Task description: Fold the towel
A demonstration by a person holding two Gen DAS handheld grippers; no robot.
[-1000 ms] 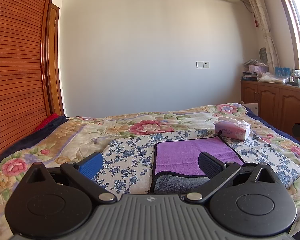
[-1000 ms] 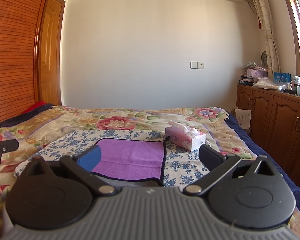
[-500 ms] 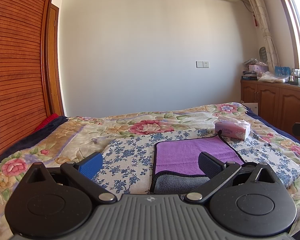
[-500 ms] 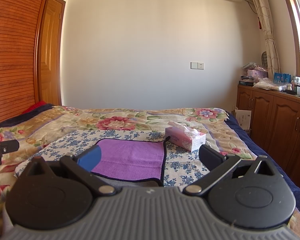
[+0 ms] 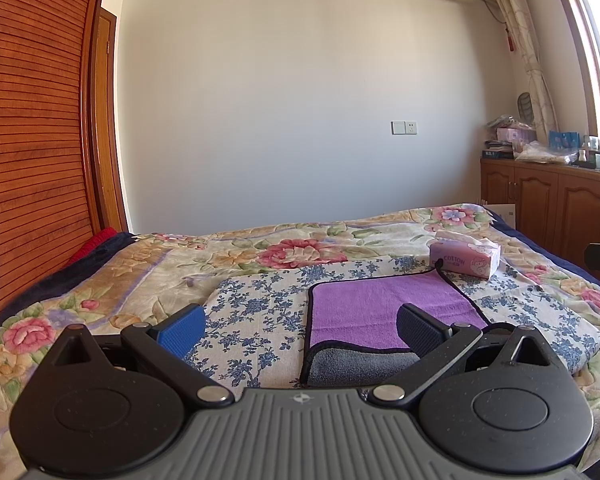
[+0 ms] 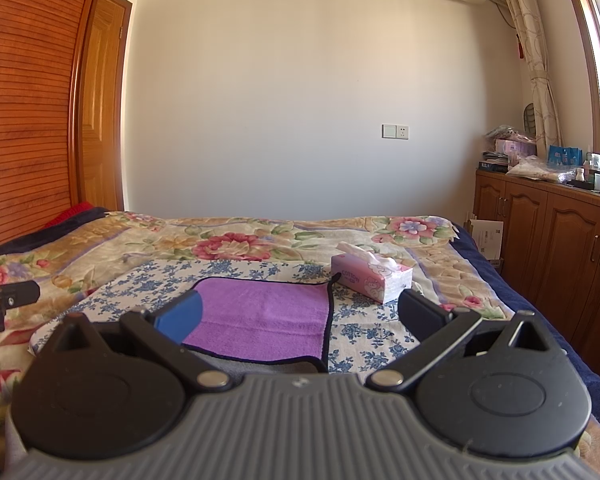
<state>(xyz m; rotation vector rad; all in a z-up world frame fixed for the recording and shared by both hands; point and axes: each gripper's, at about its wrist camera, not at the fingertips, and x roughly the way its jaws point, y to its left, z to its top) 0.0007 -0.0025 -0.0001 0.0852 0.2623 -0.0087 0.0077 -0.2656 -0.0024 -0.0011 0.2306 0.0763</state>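
Both tongs stand spread wide with nothing between their pads: the left gripper (image 5: 298,330) hangs over the near left corner of the cloth, the right gripper (image 6: 298,314) over its near right side. Between and ahead of them lies the purple microfibre towel with black piping (image 5: 384,306), flat on a white sheet printed with blue flowers (image 5: 256,308), which in turn covers part of the floral quilted bedspread (image 5: 148,276). Its near edge is turned so that a grey underside (image 5: 360,366) shows; the left and far edges lie straight and free, with bare printed sheet beside them on the left. At the far right corner a small loop of the towel's piping nearly touches the pink cardboard tissue box (image 6: 372,278), the only thing crowding the cloth. Right of the bed runs a brown wooden cabinet (image 6: 548,232) with clutter on top; a slatted wooden wardrobe door (image 5: 28,160) closes the left side. In the right wrist view the left gripper's black body (image 6: 4,300) juts in from the left edge, well apart from the towel.
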